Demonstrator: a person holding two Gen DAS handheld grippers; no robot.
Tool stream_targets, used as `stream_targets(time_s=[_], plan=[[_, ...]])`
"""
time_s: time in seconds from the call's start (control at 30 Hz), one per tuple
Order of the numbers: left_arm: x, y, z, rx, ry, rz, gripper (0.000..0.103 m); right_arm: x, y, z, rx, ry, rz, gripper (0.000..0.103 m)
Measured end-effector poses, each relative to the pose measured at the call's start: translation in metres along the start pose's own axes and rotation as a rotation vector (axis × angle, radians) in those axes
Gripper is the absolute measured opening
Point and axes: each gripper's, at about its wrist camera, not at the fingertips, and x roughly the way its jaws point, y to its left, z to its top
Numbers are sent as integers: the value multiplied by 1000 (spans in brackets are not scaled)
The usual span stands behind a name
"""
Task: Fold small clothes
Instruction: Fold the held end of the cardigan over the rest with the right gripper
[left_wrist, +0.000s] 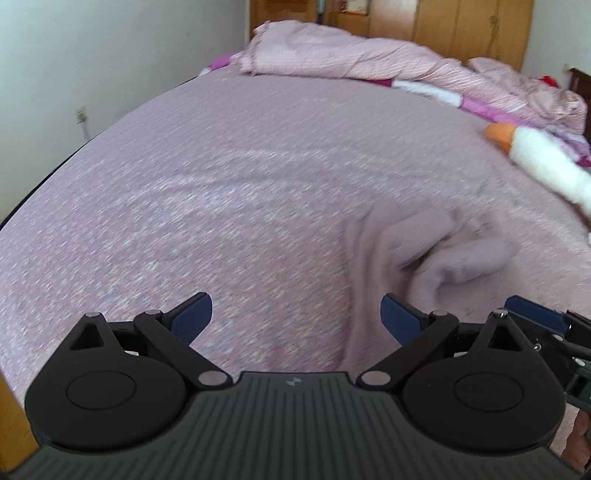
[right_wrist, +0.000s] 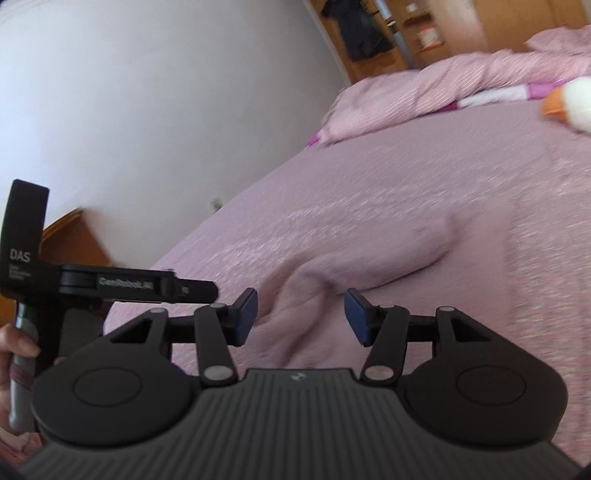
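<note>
Both grippers are hovering low over the bed (left_wrist: 221, 184), and neither is holding anything. The left gripper (left_wrist: 296, 319) is showing its blue pads spread wide over bare bedspread, while the right gripper (right_wrist: 301, 317) is sitting with its jaws apart too, just short of the crumpled pale-pink garment (right_wrist: 369, 266). That garment is lying bunched on the near right part of the bed, well apart from the plush toy (left_wrist: 535, 158) farther right. The step in hand looks like a first grab (both views are blurring, so edges are hard to read). Better to be hunting for a hem or corner, pinching one layer only, then spreading it flat.
</note>
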Motion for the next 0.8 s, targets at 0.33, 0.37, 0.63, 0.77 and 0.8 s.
stream_targets(time_s=[0.33, 0.37, 0.63, 0.77, 0.8], plan=[[26, -73, 15, 267, -14, -107, 102, -22, -44, 2, 100, -70, -151, 56], [33, -82, 15, 310, -14, -102, 102, -22, -46, 2, 109, -72, -158, 56], [100, -105, 28, 363, 40, -121, 102, -23, -59, -6, 127, -64, -180, 56], [121, -89, 32, 263, 66, -205, 99, -18, -65, -9, 137, -56, -181, 56], [123, -86, 32, 236, 63, -223, 96, -17, -65, -10, 139, -55, -181, 56]])
